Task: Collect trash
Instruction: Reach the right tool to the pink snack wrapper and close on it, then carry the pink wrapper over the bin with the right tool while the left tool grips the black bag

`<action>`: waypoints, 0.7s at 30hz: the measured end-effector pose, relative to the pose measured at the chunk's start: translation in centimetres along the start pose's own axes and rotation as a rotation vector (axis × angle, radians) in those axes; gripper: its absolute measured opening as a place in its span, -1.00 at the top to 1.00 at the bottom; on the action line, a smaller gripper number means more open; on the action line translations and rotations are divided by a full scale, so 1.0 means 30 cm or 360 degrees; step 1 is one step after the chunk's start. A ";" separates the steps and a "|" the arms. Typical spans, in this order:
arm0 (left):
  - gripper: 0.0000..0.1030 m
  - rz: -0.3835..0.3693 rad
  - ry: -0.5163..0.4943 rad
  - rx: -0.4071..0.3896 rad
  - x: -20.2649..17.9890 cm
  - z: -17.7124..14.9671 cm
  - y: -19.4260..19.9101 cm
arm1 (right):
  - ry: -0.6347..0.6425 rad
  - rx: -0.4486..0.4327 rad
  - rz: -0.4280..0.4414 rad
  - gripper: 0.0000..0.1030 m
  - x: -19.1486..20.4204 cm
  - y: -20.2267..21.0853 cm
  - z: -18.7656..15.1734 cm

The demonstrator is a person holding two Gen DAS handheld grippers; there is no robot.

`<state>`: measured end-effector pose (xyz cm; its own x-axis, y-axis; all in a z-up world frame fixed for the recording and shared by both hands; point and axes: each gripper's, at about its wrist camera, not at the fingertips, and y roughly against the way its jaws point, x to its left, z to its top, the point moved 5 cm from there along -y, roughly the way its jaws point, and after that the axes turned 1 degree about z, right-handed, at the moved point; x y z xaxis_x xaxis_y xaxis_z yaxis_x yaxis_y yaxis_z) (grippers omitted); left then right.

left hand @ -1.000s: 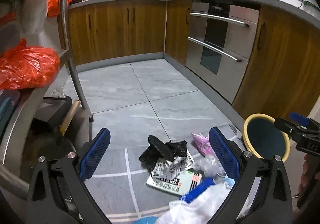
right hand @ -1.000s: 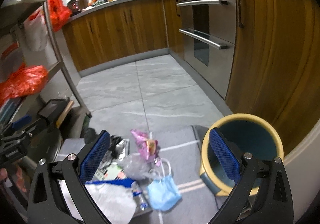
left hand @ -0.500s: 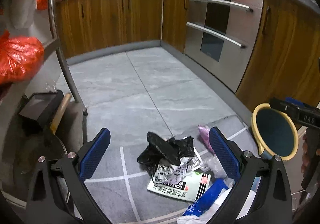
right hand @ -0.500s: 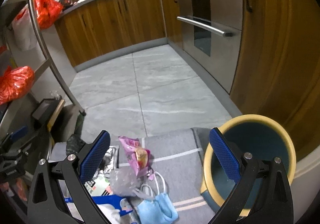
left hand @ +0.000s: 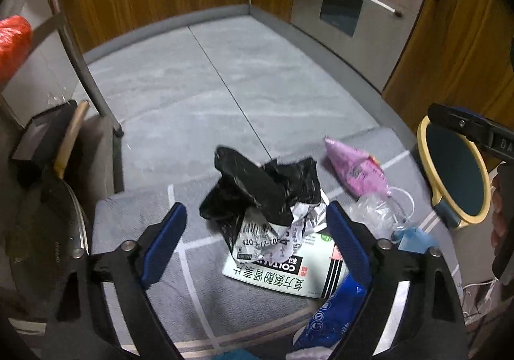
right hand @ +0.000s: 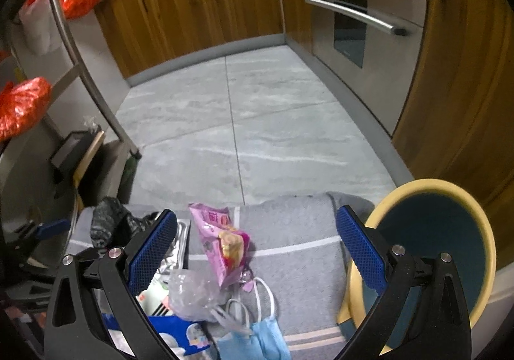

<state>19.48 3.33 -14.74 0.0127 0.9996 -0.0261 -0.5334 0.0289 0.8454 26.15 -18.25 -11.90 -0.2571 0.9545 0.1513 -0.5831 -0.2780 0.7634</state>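
Note:
A trash pile lies on a grey mat (left hand: 135, 218): a black plastic bag (left hand: 257, 189), a crumpled silver wrapper (left hand: 289, 231), a white printed box (left hand: 282, 276), a pink snack bag (left hand: 353, 170), clear plastic (left hand: 372, 209) and a blue face mask (left hand: 414, 238). My left gripper (left hand: 255, 234) hangs above the black bag and wrapper. Its jaws are closing and the pads touch nothing. My right gripper (right hand: 255, 244) stands open above the pink snack bag (right hand: 221, 241) and the mask (right hand: 257, 337). A yellow-rimmed bin (right hand: 430, 183) stands at its right, also seen as the bin (left hand: 422, 141).
A metal rack leg (left hand: 83, 71) stands on the tiles at left, with red bags (right hand: 22, 106) on the shelves. A dark pan (left hand: 48, 231) and a black box (left hand: 41, 132) sit below. An oven (left hand: 347, 0) and wooden cabinets (right hand: 192, 6) line the far and right sides.
Both grippers have sunk toward the trash pile and tipped further down. The left jaws have narrowed a little. The trash has not moved.

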 end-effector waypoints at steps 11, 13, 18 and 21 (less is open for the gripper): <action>-0.06 -0.0020 -0.0092 0.0109 -0.028 -0.007 -0.094 | 0.0220 0.0217 0.0150 -0.63 0.114 -0.151 -0.062; 0.17 -0.0040 -0.0087 0.0148 -0.021 -0.017 -0.110 | 0.0255 0.0274 0.0134 -0.44 0.126 -0.184 -0.078; 0.43 -0.0076 -0.0104 0.0164 -0.012 -0.025 -0.120 | 0.0246 0.0412 0.0185 -0.07 0.142 -0.263 -0.121; 0.59 -0.0094 -0.0115 0.0177 -0.012 -0.031 -0.121 | 0.0254 0.0485 0.0190 0.30 0.158 -0.296 -0.152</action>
<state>20.63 2.88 -18.31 0.1041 0.9937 -0.0424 -0.4331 0.0837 0.8975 26.59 -11.74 -20.84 -0.4406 0.8816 0.1693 -0.2914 -0.3188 0.9019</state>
